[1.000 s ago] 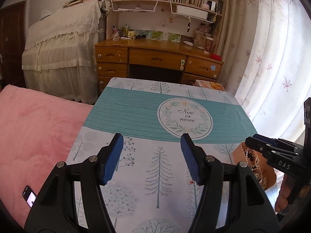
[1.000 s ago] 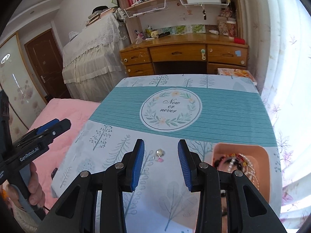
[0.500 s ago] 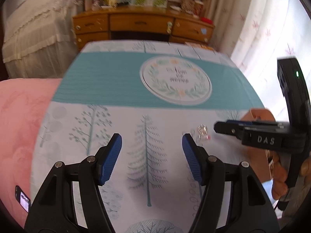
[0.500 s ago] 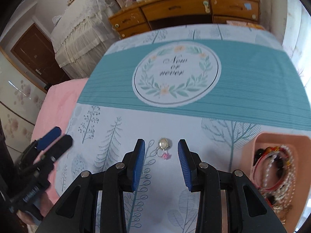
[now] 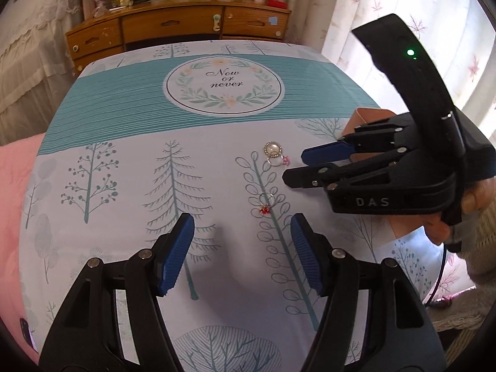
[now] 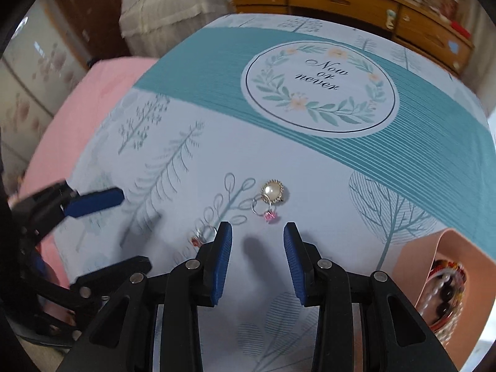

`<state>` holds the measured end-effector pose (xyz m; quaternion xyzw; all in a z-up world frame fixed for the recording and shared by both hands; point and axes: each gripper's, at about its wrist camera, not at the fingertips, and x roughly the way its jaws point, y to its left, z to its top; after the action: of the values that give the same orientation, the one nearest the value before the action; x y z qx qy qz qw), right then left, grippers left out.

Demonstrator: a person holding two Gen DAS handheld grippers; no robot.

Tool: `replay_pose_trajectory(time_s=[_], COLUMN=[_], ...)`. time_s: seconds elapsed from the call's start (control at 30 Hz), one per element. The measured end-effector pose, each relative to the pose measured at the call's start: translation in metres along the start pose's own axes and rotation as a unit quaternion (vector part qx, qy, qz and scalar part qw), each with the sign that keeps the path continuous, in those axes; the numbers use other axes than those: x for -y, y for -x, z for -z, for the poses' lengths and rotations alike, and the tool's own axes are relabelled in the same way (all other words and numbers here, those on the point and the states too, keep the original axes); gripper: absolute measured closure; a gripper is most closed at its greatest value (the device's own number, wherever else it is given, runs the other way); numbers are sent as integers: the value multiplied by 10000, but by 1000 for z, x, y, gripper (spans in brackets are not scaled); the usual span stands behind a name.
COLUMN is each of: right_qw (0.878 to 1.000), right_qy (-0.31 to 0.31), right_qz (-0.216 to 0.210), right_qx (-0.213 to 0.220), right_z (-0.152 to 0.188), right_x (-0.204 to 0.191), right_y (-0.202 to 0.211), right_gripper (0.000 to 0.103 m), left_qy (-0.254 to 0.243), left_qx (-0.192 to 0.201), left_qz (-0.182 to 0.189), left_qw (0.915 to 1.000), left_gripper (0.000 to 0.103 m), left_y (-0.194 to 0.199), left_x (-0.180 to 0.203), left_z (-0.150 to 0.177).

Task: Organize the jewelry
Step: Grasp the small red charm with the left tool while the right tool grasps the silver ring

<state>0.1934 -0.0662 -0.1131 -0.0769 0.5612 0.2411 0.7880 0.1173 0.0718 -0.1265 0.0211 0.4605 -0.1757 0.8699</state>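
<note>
Three small rings lie on the tree-print tablecloth: a pearl ring with a gold rim, a thin ring with a pink stone touching it, and a ring with a red stone closer in. My left gripper hangs open just short of the red-stone ring. My right gripper is open, narrower, just short of the pink-stone ring and the pearl ring. Its left finger half hides the red-stone ring. Neither holds anything.
A peach box with beads and bracelets stands at the table's right edge, behind the right gripper in the left wrist view. A pink bed lies to the left. A wooden desk stands beyond the table.
Both grippers have come down toward the table and tilted downward. The rings, earlier far or out of view, now lie just ahead of the fingertips. Neither jaw gap has changed.
</note>
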Motion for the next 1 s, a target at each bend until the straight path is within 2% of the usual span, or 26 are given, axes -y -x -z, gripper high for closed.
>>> replay_pose_trajectory(time_s=[0.27, 0.33, 0.47, 0.6, 0.67, 0.77, 1.0], right_qw=[9979, 9966, 9927, 9895, 9879, 9872, 9907], right_qy=[633, 799, 1176, 1417, 1511, 1555, 1320], right_qz=[161, 211, 245, 281, 363, 361, 223], right_qx=[-30, -43, -73, -58, -27, 24, 231], right_z=[-7, -10, -12, -10, -8, -6, -3], right_x=[-6, -10, -17, -25, -30, -32, -28], right_y=[-10, -14, -17, -18, -18, -16, 1], right_gripper=[74, 80, 81, 93, 94, 94, 94], left_qy=[124, 180, 267, 265, 252, 244, 220], left_qx=[-215, -248, -270, -299, -297, -285, -351], left_qz=[122, 128, 140, 90, 87, 60, 54], left_qw=[9996, 9994, 9992, 9992, 9992, 9993, 9991], left_gripper=[41, 41, 41, 41, 41, 44, 64], left_y=[-17, -21, -24, -28, -29, -32, -38], left_x=[-5, -8, -12, -12, -11, -8, -4], left_z=[0, 0, 0, -2, -3, -5, -8])
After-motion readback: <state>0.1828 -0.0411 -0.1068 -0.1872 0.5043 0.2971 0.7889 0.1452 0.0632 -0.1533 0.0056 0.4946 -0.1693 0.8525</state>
